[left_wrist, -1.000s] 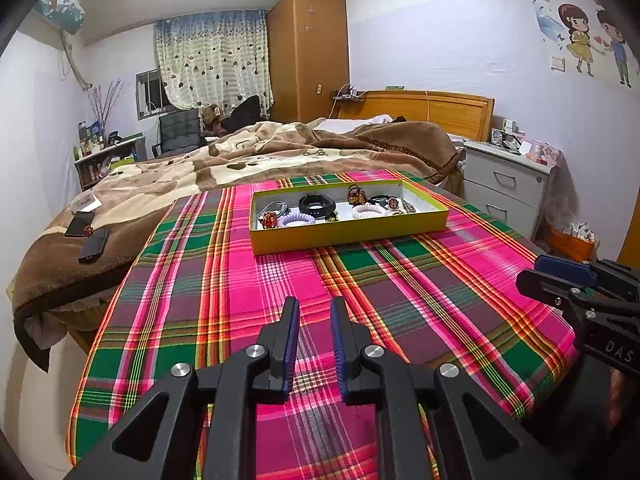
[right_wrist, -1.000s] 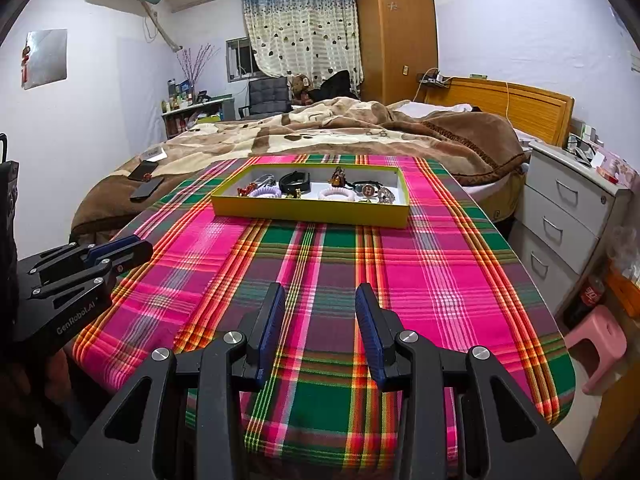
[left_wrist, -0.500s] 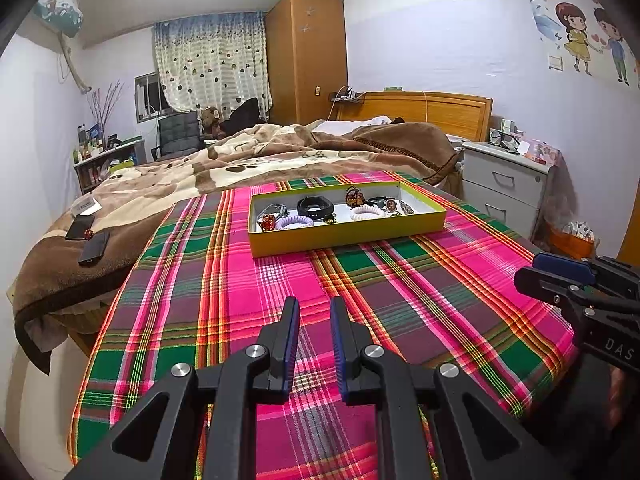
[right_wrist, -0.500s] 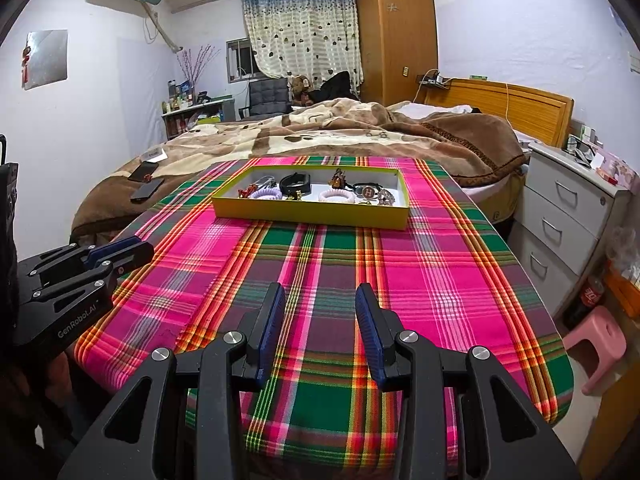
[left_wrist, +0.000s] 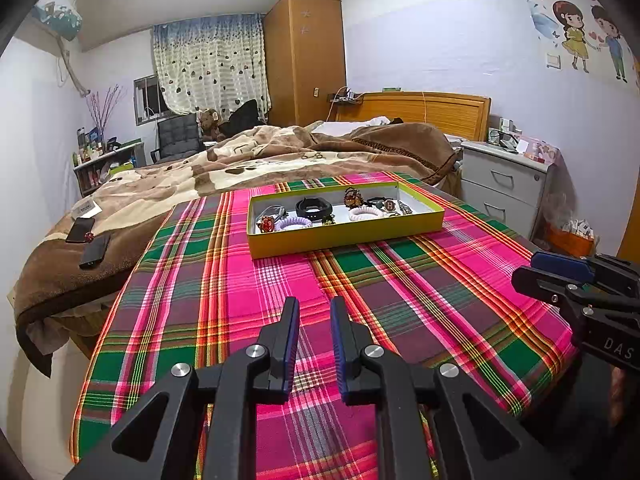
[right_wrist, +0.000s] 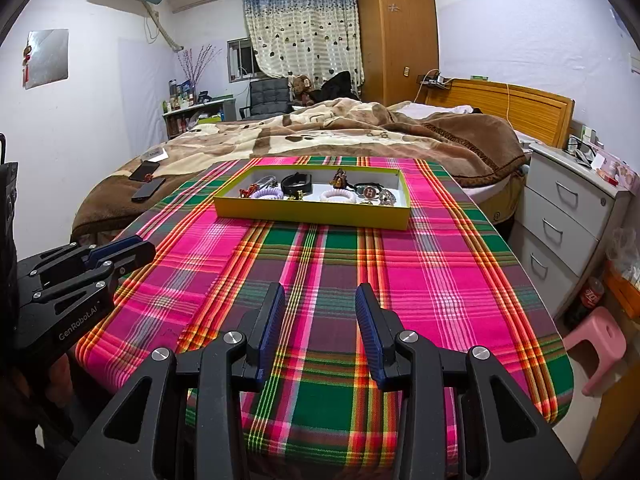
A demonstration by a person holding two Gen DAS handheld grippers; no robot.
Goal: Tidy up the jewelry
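Observation:
A shallow yellow tray [left_wrist: 344,236] [right_wrist: 312,213] sits at the far end of the plaid-covered table. It holds several pieces of jewelry: a black band [left_wrist: 314,208], a lilac coil ring [left_wrist: 294,224], a white coil ring [left_wrist: 362,213], a red brooch [left_wrist: 265,225] and small charms. My left gripper [left_wrist: 314,308] is open a little and empty, above the cloth near the front edge. My right gripper [right_wrist: 320,296] is open wider and empty, also well short of the tray. Each gripper shows at the edge of the other's view.
The table wears a pink and green plaid cloth [right_wrist: 320,272]. A bed with a brown blanket [right_wrist: 320,128] lies behind it, with two phones [left_wrist: 90,240] on it. A grey drawer chest [right_wrist: 568,208] and a pink stool [right_wrist: 600,344] stand at the right.
Both views have shifted very slightly; the tray looks a touch nearer in the left wrist view. The jaws have not changed.

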